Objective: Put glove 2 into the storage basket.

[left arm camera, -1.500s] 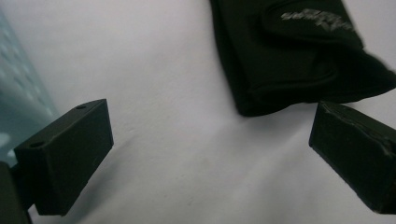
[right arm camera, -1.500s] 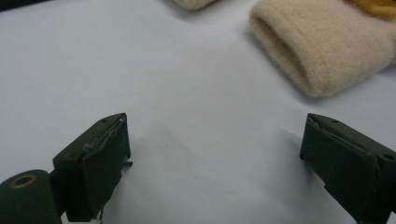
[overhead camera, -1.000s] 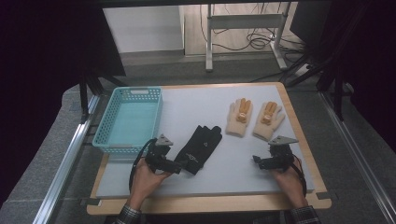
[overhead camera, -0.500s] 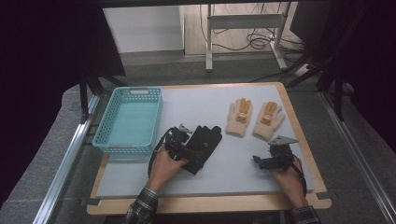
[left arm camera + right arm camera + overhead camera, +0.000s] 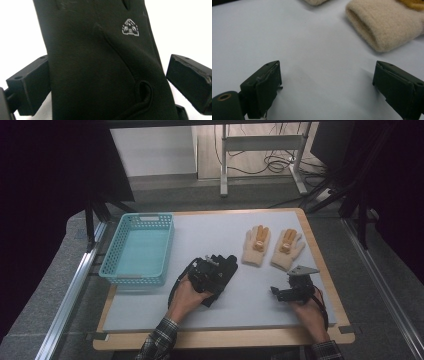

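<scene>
A pair of black gloves lies at the middle of the white mat. My left gripper sits over it, jaws wide apart on either side of the cuff end. In the left gripper view the black glove, with a small grey logo, lies between the open left gripper jaws. Two beige knit gloves with orange backs lie at the back right. My right gripper rests open on the mat in front of them. In the right gripper view a beige cuff lies beyond the open right gripper.
A turquoise plastic basket with nothing in it stands at the left of the mat. The wooden table edge runs along the front. Metal rails flank the table, and a desk frame with cables stands behind it.
My left gripper has moved forward and to the right, from the mat's front left onto the black gloves. The right gripper has stayed where it was.
</scene>
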Motion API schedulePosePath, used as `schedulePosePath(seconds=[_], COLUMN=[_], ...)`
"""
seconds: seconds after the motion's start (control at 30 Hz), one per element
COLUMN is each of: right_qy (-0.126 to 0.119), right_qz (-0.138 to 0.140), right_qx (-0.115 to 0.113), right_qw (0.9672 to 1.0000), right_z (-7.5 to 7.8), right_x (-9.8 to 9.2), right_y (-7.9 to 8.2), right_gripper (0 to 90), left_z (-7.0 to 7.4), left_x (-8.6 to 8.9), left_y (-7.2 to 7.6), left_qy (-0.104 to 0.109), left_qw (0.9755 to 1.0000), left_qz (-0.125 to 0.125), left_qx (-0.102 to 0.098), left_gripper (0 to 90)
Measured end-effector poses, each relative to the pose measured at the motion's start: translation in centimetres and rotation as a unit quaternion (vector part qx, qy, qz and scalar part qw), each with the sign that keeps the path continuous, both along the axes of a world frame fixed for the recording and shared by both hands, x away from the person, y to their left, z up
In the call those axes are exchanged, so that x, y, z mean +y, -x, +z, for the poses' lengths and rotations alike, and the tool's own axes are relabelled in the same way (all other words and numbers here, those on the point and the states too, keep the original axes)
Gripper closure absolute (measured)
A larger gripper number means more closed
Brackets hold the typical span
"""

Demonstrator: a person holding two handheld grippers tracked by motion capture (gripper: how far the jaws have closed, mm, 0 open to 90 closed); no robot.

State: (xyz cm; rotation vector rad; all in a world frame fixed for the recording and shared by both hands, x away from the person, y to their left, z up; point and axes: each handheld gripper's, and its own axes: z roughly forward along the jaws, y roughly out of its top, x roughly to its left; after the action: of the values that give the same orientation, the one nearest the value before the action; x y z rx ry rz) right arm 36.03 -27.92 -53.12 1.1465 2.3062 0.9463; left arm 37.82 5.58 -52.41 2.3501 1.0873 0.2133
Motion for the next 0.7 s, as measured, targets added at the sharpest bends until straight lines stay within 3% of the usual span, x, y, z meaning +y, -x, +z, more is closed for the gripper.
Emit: schedulePosePath(seconds=[0.07, 0.1, 0.23, 0.57, 0.7], right_qy=[0.0, 0.0, 0.0, 0.0, 0.001], right_qz=[0.0, 0.0, 0.0, 0.0, 0.0], right_qx=[0.0, 0.0, 0.0, -0.001, -0.001], right_qw=[1.0, 1.0, 1.0, 1.0, 1.0], right_z=[0.0, 0.0, 0.0, 0.0, 0.0], right_x=[0.0, 0.0, 0.0, 0.0, 0.0], right_y=[0.0, 0.0, 0.0, 0.0, 0.0], right_gripper=[8.1, 8.1, 8.1, 8.1, 8.1], left_z=[-0.2, -0.3, 0.2, 0.9, 1.2], left_x=[-0.5, -0.6, -0.5, 1.0, 1.2], left_y=[0.3, 0.4, 0.6, 0.1, 0.0], left_qy=[-0.032, -0.036, -0.037, -0.033, -0.03], left_qw=[0.9994, 0.9992, 0.9992, 0.9989, 0.999], left_qz=[-0.007, -0.005, 0.003, 0.017, 0.014], left_qx=[-0.012, -0.016, -0.017, -0.027, -0.031], left_gripper=[0.0, 0.0, 11.5, 54.5, 62.5])
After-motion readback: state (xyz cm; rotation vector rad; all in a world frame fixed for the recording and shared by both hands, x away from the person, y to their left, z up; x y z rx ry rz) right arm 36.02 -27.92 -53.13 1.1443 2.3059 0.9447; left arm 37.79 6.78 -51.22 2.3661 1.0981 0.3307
